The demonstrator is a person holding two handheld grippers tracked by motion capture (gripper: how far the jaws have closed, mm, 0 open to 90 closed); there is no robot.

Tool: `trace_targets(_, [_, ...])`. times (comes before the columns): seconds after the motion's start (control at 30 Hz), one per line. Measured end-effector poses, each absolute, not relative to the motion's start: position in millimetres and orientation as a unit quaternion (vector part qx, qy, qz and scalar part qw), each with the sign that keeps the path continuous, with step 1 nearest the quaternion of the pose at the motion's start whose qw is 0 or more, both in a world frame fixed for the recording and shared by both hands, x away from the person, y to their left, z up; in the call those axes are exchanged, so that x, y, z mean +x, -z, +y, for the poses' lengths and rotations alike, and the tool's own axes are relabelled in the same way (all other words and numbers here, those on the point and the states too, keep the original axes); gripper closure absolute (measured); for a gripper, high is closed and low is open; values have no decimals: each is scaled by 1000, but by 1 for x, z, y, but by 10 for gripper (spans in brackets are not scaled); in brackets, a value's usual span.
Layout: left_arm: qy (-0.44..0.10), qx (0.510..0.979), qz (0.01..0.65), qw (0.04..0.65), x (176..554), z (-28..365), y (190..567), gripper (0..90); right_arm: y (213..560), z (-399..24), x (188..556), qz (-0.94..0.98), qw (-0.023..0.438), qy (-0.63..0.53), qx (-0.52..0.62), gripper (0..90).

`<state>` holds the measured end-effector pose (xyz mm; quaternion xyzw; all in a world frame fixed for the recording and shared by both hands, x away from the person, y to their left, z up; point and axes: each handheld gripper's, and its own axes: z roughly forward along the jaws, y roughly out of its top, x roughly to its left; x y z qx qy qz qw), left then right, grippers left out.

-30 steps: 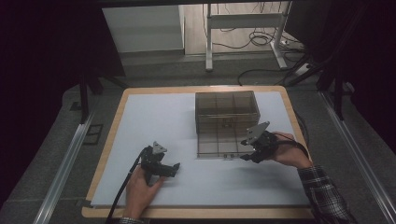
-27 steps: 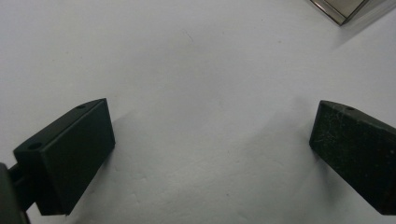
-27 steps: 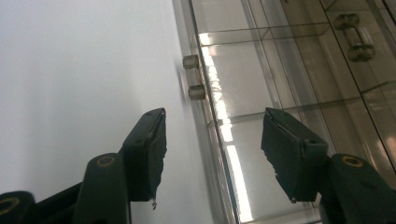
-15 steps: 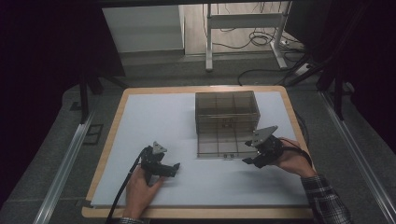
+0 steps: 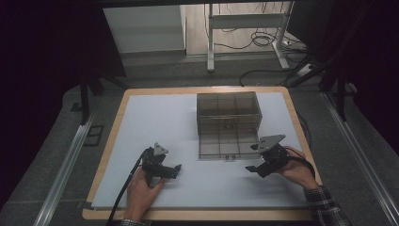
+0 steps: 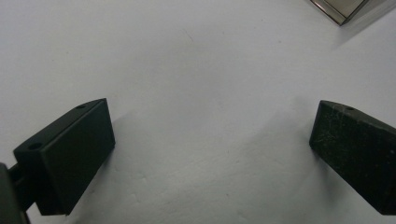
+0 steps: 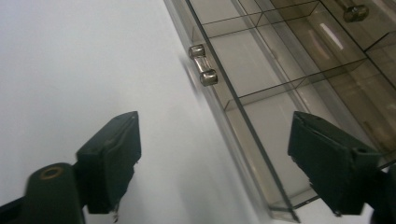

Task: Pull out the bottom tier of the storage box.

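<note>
A smoky clear drawer box (image 5: 228, 106) stands on the white mat (image 5: 160, 122), right of the middle. Its bottom drawer (image 5: 225, 143) is pulled out toward me, with dividers inside and a small metal handle (image 7: 202, 64) on the front. My right gripper (image 5: 251, 160) hovers at the drawer's front right corner. Its jaws have just been opening and now stand wide apart. In the right gripper view (image 7: 215, 126) the drawer's front wall runs beneath the gap, untouched. My left gripper (image 5: 175, 170) rests low over bare mat, jaws open (image 6: 212, 135) with nothing between them.
The mat lies on a wooden board (image 5: 109, 155) with rims all round. Metal rails (image 5: 66, 165) run along both sides. Behind the table are a white cabinet (image 5: 143, 28), desk legs (image 5: 210, 42) and floor cables (image 5: 254, 44).
My right gripper has drifted right and toward me, away from the drawer's front, and its jaws have spread wider. The drawer and my left gripper have stayed put.
</note>
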<state>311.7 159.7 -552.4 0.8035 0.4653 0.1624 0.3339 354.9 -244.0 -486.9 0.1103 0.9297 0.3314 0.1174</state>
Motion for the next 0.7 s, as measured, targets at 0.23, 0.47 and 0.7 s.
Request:
trace_targets(0.23, [-162, 803, 465, 334, 312, 160, 552, 0, 491, -247, 349, 927, 112, -336, 126, 85])
trace_targets(0.47, [-162, 803, 465, 334, 312, 160, 552, 0, 492, -252, 343, 924, 125, -334, 135, 52])
trace_targets(0.7, [-162, 803, 466, 334, 312, 160, 552, 0, 493, -259, 338, 923, 138, -329, 146, 35])
